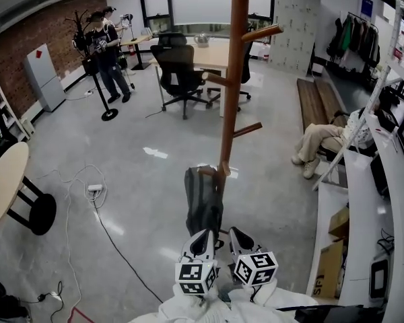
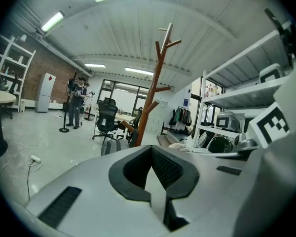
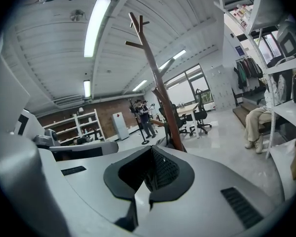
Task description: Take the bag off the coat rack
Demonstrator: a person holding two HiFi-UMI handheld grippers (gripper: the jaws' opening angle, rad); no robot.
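The wooden coat rack (image 1: pixel 233 79) rises from the floor in the middle of the head view. A dark grey bag (image 1: pixel 203 204) hangs from one of its lowest pegs, close to the pole. Both grippers sit just below the bag, side by side and apart from it. The left gripper (image 1: pixel 203 237) and the right gripper (image 1: pixel 238 235) have their jaws shut with nothing between them. In the left gripper view the left gripper (image 2: pixel 151 151) points at the coat rack (image 2: pixel 153 93) and the bag (image 2: pixel 110 146). Past the right gripper (image 3: pixel 151 153) stands the coat rack (image 3: pixel 159 90).
A power strip (image 1: pixel 94 192) and cables lie on the floor at left, beside a round table (image 1: pixel 3 180). A person (image 1: pixel 326 140) sits at right by white shelves (image 1: pixel 360 200) and a cardboard box (image 1: pixel 328 269). An office chair (image 1: pixel 178 69), a table (image 1: pixel 212 51) and standing people (image 1: pixel 108 52) are behind.
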